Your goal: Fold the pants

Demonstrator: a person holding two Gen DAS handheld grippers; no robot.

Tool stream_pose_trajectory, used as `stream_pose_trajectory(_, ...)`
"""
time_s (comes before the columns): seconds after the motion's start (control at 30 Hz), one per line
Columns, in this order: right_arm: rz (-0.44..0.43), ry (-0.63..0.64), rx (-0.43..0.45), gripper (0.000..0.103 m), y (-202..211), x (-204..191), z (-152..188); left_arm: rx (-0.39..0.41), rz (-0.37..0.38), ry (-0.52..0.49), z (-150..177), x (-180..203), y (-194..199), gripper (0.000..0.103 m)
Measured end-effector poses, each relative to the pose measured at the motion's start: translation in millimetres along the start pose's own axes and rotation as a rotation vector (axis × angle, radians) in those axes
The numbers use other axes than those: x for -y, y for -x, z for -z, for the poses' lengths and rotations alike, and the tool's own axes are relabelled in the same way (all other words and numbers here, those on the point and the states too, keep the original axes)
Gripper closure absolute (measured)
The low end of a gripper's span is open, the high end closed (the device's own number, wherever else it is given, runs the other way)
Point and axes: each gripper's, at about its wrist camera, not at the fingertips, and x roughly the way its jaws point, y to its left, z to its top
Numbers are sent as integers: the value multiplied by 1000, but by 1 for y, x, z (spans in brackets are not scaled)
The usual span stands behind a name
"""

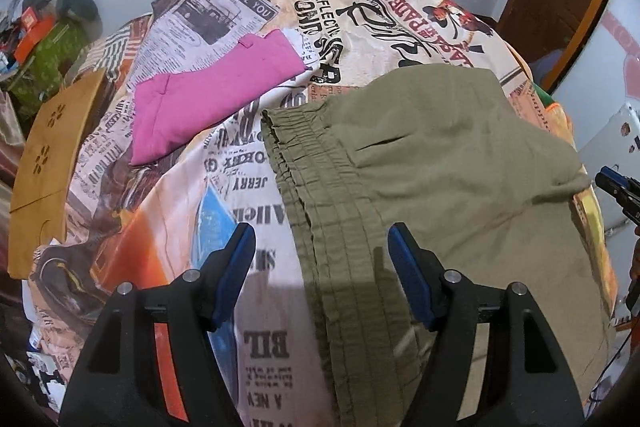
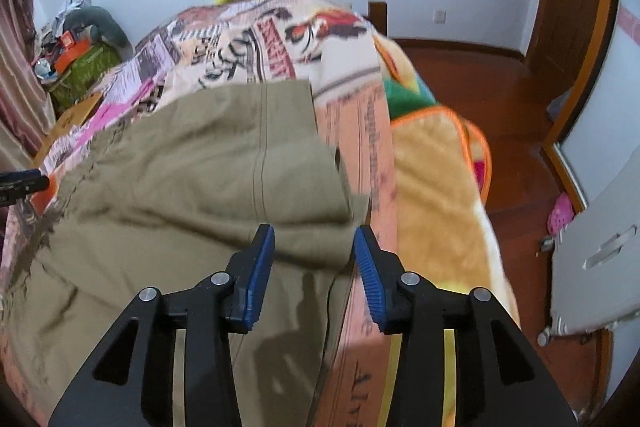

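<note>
From the left wrist, a bed (image 1: 168, 227) wears a newspaper-print sheet (image 1: 256, 347) reading "TO SERVE YOU" and "JERRY". The green pants (image 1: 440, 179) lie folded on it, beside a pink cloth (image 1: 208, 83). The left hand-held gripper (image 1: 322, 239) hangs released, nothing between its blue pads. From the right wrist, the pants (image 2: 192, 163) lie there too; the right hand-held gripper (image 2: 314, 241) is released above them, near a wooden floor (image 2: 500, 87).

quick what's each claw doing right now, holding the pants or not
left claw: open, empty, above the olive pants.
right claw: open, empty, above the pants.
</note>
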Motion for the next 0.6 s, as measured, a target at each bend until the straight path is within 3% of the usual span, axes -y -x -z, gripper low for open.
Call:
stream_pose_trajectory(0.3, -13, -20, -67, 65, -46, 8, -13, -51, -9, -34, -11, 6, -35, 34)
stream_pose_trajectory(0.5, -128, -88, -104, 64, -67, 18, -16, -77, 14, 13, -11, -4, -51, 34)
stream_pose_trajectory(0.6, -134, -80, -99, 73, -65, 17, -13, -84, 7, 13, -9, -4, -56, 34)
